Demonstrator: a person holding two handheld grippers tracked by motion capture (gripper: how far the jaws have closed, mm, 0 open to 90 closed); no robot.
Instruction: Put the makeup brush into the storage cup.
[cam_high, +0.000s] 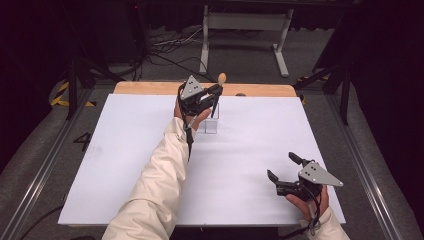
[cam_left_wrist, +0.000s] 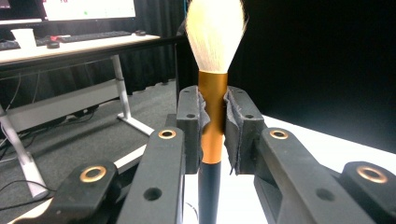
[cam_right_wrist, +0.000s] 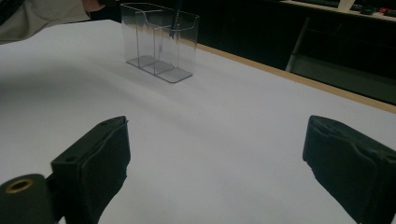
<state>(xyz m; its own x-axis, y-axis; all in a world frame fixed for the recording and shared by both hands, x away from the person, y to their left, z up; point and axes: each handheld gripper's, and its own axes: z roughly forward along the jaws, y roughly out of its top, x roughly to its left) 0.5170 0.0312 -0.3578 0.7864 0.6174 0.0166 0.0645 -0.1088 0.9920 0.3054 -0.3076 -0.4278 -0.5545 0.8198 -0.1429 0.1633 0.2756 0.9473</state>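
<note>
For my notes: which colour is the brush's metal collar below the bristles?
Copper-orange; the brush shows it best in the left gripper view.

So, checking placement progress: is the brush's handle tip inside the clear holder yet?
Inside: the brush, clamped in the left gripper, has its handle tip within the clear holder.

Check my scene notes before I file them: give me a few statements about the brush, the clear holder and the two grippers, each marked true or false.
1. The left gripper is clamped on the makeup brush. True.
2. The brush is held bristles down. False: the pale bristles point up and the dark handle hangs below the jaws.
3. The right gripper holds the clear holder. False: its jaws are open and empty, and the holder stands apart from it, farther up the table.
4. The brush handle's lower end is at the holder. True: the right gripper view shows it at the holder's top.
</note>
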